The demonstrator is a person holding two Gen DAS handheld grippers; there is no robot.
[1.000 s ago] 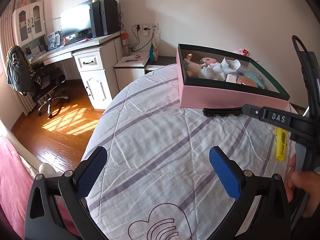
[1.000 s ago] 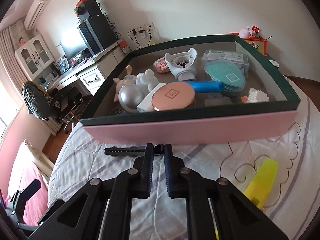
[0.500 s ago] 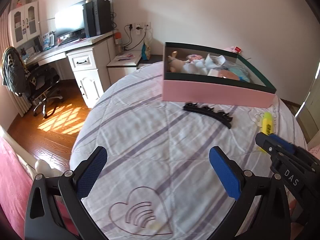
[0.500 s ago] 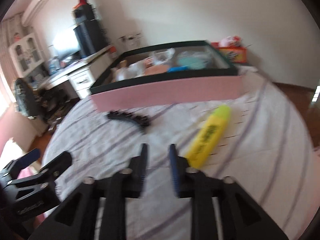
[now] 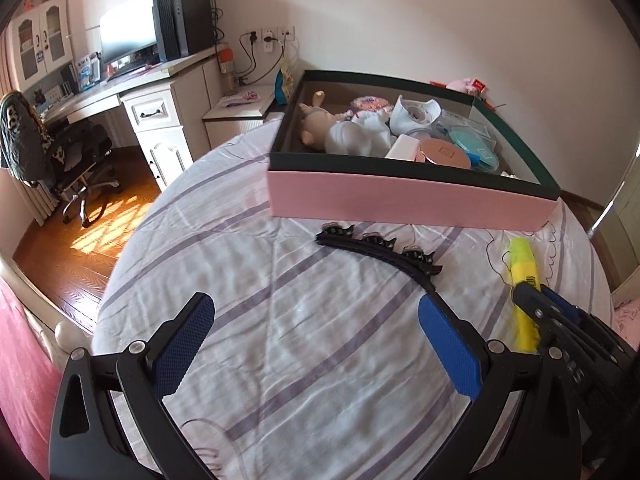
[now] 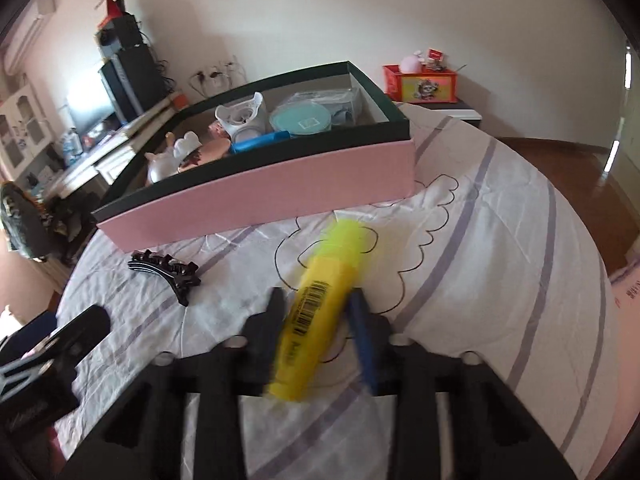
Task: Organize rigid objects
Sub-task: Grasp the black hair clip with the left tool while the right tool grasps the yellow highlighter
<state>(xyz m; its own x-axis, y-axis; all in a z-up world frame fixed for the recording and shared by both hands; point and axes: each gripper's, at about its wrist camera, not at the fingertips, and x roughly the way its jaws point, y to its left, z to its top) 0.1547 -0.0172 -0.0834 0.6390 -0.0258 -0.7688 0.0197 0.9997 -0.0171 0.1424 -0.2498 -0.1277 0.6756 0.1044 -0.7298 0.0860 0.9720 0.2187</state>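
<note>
Mostly done: pink box (image 6: 280,188) at 12 o'clock is already full. Left over on the bedspread (image 5: 280,320): yellow highlighter (image 6: 316,312) between the closing right gripper (image 6: 316,320) jaws, black hair clip (image 5: 380,250) at 10. Left gripper (image 5: 316,344) spread, empty.

Bed sheet (image 5: 320,344): thin cloth, creased, faint sheen. Box (image 5: 400,204): matt pink card, dark rim. Highlighter (image 6: 320,300): smooth glossy yellow plastic. Hair clip (image 5: 380,248): glossy black plastic. Floor (image 5: 80,248): polished wood.
</note>
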